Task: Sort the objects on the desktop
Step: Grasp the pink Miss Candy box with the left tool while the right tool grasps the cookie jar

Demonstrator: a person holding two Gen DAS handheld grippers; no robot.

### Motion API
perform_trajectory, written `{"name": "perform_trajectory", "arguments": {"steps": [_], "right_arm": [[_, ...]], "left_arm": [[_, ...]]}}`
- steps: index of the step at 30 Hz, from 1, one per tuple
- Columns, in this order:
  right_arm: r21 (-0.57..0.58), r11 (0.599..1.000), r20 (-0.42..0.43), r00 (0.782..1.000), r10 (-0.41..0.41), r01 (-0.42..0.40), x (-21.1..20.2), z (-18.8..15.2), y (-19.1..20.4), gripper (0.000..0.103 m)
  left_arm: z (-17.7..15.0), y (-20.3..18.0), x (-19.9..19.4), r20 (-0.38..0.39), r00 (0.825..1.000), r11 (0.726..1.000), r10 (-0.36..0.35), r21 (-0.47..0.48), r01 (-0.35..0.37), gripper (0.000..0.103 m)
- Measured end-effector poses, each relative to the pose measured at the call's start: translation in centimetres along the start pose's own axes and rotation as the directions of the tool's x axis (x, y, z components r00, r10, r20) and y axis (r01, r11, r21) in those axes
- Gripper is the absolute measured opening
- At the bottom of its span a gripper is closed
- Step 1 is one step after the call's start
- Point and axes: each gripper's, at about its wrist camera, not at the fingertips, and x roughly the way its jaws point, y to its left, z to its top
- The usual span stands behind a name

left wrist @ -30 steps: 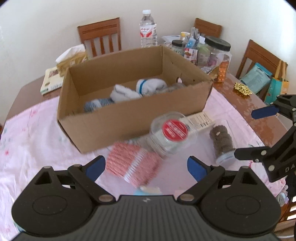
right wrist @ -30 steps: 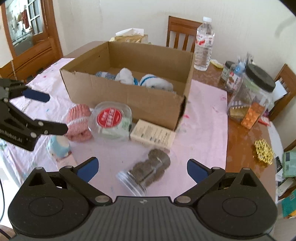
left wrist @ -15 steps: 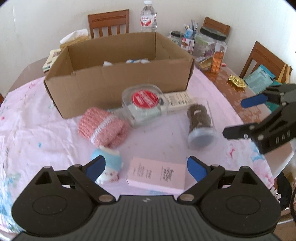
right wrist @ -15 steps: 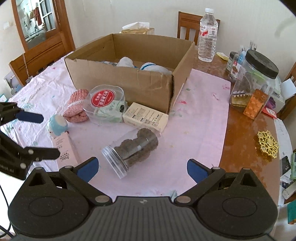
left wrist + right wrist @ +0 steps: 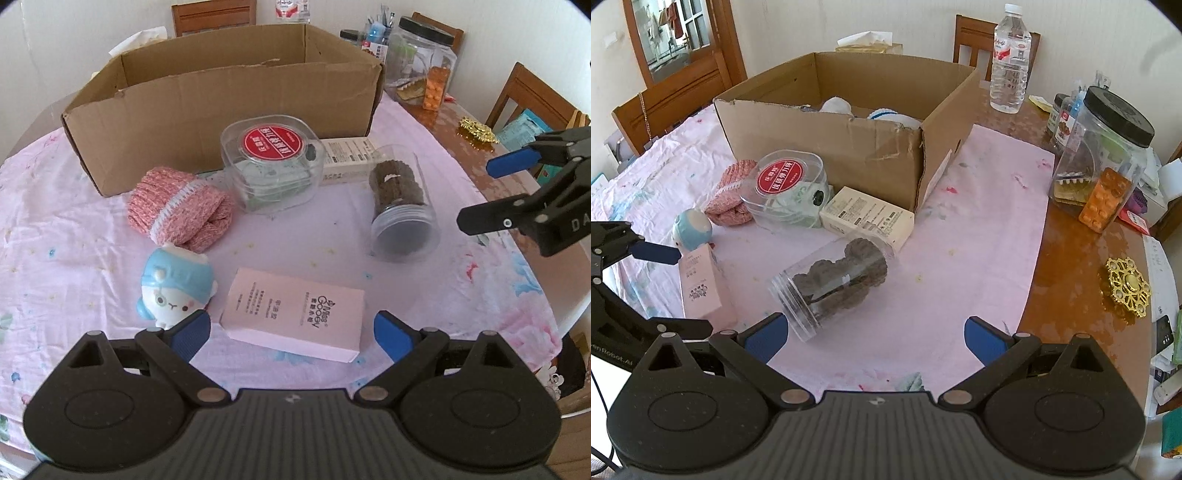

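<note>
Both the left gripper [image 5: 291, 328] and right gripper [image 5: 873, 338] are spread wide and empty, with the flat pale-pink printed cardboard box [image 5: 295, 314] lying directly ahead between the left fingers.

My tong pads [image 5: 391, 334]: blue | sock [image 5: 179, 208]: pink, white stripe | box [image 5: 295, 314]: pale pink | tub lid [image 5: 276, 142]: red | tablecloth [image 5: 74, 258]: pink floral

walls: plain white | chairs [image 5: 971, 35]: wooden, at 12 o'clock | counter [image 5: 1067, 258]: glossy brown wood | window [image 5: 670, 35]: 10 o'clock, daylit
</note>
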Motion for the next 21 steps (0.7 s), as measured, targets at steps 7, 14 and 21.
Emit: {"name": "perform_trajectory", "arguments": {"steps": [7,14,21], "right_arm": [[-0.027,0.999,-0.015,1.0,0.024,-0.024,0.8,0.1,-0.5,0.103],[-0.118,0.986,-0.03,0.993,0.111,-0.113,1.7,1.0,-0.9,0.103],[-0.236,0.954,-0.029,0.982,0.186,-0.188,2.7,2.4,-0.5,0.103]], "left_arm": [[0.1,-0.2,0.8,0.009,1.0,1.0,-0.008,0.026,0.008,0.095],[-0.2,-0.3,0.9,0.009,1.0,0.999,-0.013,0.045,0.013,0.095],[-0.4,-0.2,0.8,0.009,1.0,0.998,0.0,0.057,0.0,0.094]]}}
